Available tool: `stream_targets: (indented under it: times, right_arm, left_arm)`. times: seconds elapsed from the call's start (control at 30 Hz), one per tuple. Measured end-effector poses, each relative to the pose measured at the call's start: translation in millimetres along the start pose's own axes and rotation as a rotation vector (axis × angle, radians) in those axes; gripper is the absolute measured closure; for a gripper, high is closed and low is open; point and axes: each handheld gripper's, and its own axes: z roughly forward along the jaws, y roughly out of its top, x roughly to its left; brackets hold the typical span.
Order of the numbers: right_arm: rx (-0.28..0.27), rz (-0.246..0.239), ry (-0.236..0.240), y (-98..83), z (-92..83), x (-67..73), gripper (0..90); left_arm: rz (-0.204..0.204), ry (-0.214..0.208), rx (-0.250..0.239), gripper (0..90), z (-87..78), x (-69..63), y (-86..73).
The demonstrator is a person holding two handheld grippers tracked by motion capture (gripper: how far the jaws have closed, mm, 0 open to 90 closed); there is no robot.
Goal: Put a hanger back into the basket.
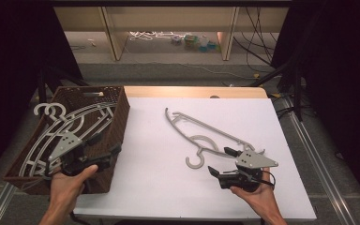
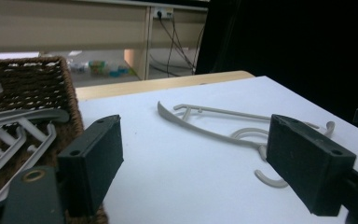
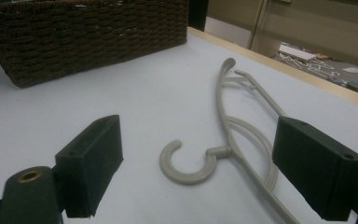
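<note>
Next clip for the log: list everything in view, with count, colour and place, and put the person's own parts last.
Hangers on the table: apparently two overlapping, grey plastic, centre-right of the white surface, hooks toward the person.
Hangers in the basket: several, exact count unclear, grey, stacked with hooks at the far left.
Basket: one, dark brown wicker, left edge of the table.
Table: one, white top with a wooden far edge.
Left hand-held gripper: one, black, open, above the basket's near right corner.
Right hand-held gripper: one, black, open, beside the hangers on the table.
Hands: two, holding the grippers.
</note>
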Motion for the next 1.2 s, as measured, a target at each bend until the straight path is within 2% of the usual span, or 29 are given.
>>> stream_targets:
  times: [0.07,0.23,0.27,0.33,0.4,0.43,0.5,0.53,0.6,0.7,0.77,0.87,0.9,0.93,1.07,1.2]
  right_arm:
    - [0.011,0.002,0.009,-1.4,-0.2,-0.5,16.9]
    - [0.015,0.006,0.024,-3.3,1.8,0.0,16.9]
    - [0.0,-0.015,0.007,-3.4,2.5,-0.9,16.9]
    - [0.003,-0.014,0.012,-3.8,3.0,-0.8,16.9]
    - [0.005,-0.011,0.011,-4.1,3.3,-0.5,16.9]
    - [0.016,0.001,0.018,-4.3,3.0,0.3,16.9]
    - [0.02,0.002,0.022,-4.4,3.4,0.2,16.8]
    - [0.015,0.002,0.015,-4.7,4.3,0.4,16.5]
    - [0.015,0.0,0.018,-4.9,5.0,0.7,16.5]
    - [0.028,-0.01,0.019,-5.0,4.5,1.3,16.4]
    - [0.014,-0.026,0.018,-5.0,4.9,0.4,16.3]
    - [0.02,-0.034,0.003,-5.8,5.3,0.6,16.1]
    - [0.027,-0.025,0.013,-6.0,5.0,0.8,16.1]
    - [0.039,-0.02,0.021,-5.8,4.6,0.5,16.1]
    - [0.046,-0.025,0.011,-6.2,5.4,-3.5,16.0]
    - [0.104,-0.032,-0.001,-6.1,10.4,-15.0,16.1]
  left_arm:
    - [-0.009,-0.017,0.001,18.5,4.6,-1.7,-8.4]
    - [0.032,-0.053,-0.005,18.4,10.2,-8.4,-20.7]
    - [0.036,-0.053,-0.008,18.3,11.1,-10.2,-23.4]
    - [0.049,-0.07,-0.005,18.2,13.1,-12.7,-28.0]
    - [0.063,-0.087,-0.027,18.2,14.8,-13.3,-31.2]
    - [0.054,-0.072,-0.019,18.2,13.4,-15.3,-33.0]
    - [0.068,-0.06,-0.04,18.3,12.8,-18.2,-37.4]
    - [0.078,-0.058,-0.043,18.3,13.0,-20.3,-40.0]
    - [0.133,-0.059,-0.039,18.2,15.0,-24.0,-45.1]
    - [0.157,-0.083,-0.021,17.4,18.2,-26.6,-48.6]
    - [0.175,-0.098,-0.025,17.3,20.1,-26.4,-50.7]
    - [0.158,-0.104,-0.026,17.3,21.1,-26.6,-54.6]
    - [0.167,-0.104,-0.024,17.2,21.0,-25.9,-54.4]
    - [0.157,-0.1,-0.029,17.1,20.7,-26.4,-54.4]
    - [0.155,-0.103,-0.042,15.9,19.3,-25.3,-54.1]
    - [0.18,-0.123,-0.035,15.9,20.9,-27.4,-55.1]
